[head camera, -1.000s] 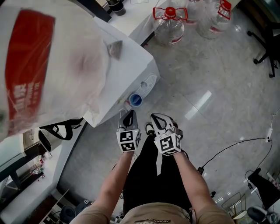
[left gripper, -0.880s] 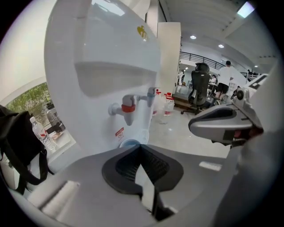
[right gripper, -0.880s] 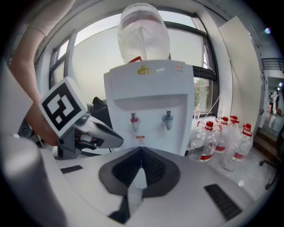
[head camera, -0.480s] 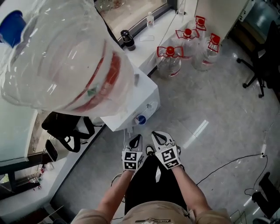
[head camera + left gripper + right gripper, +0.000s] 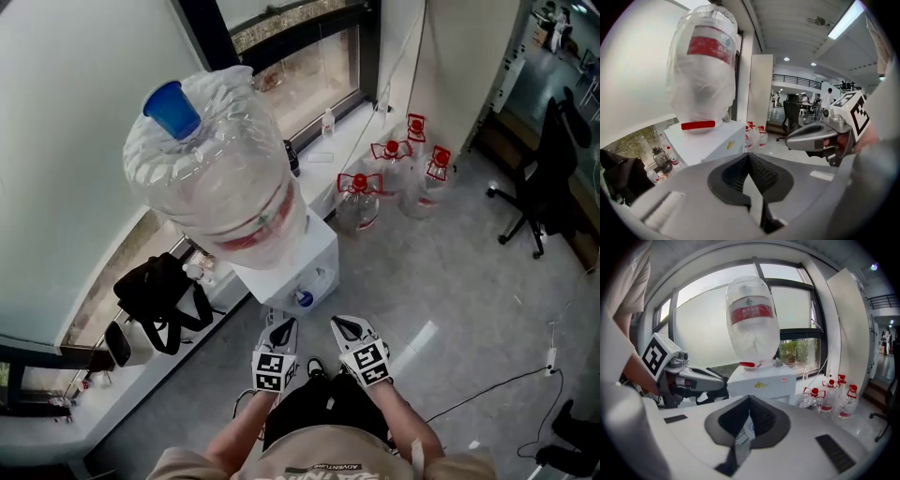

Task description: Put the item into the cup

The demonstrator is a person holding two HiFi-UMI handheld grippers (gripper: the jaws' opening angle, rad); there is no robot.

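Both grippers are held close together in front of the person's body, pointing at a white water dispenser (image 5: pixel 314 267). The left gripper (image 5: pixel 281 336) has its jaws closed with nothing between them; its tips meet (image 5: pixel 749 157). The right gripper (image 5: pixel 345 328) is shut on a thin white packet (image 5: pixel 743 437) with a blue mark, which sits between its pads. A large clear bottle (image 5: pixel 220 178) wrapped in plastic, with a red label, stands upside down on the dispenser. A blue tap (image 5: pixel 305 299) faces the grippers. I see no cup.
A black bag (image 5: pixel 159 295) lies on the low sill at the left. Three clear jugs with red caps (image 5: pixel 389 178) stand on the floor beyond the dispenser. An office chair (image 5: pixel 548 169) is at the far right, and a cable (image 5: pixel 497 384) crosses the grey floor.
The view has pulled back and up from the dispenser, so the whole bottle now shows. Both grippers have stayed side by side and shut.
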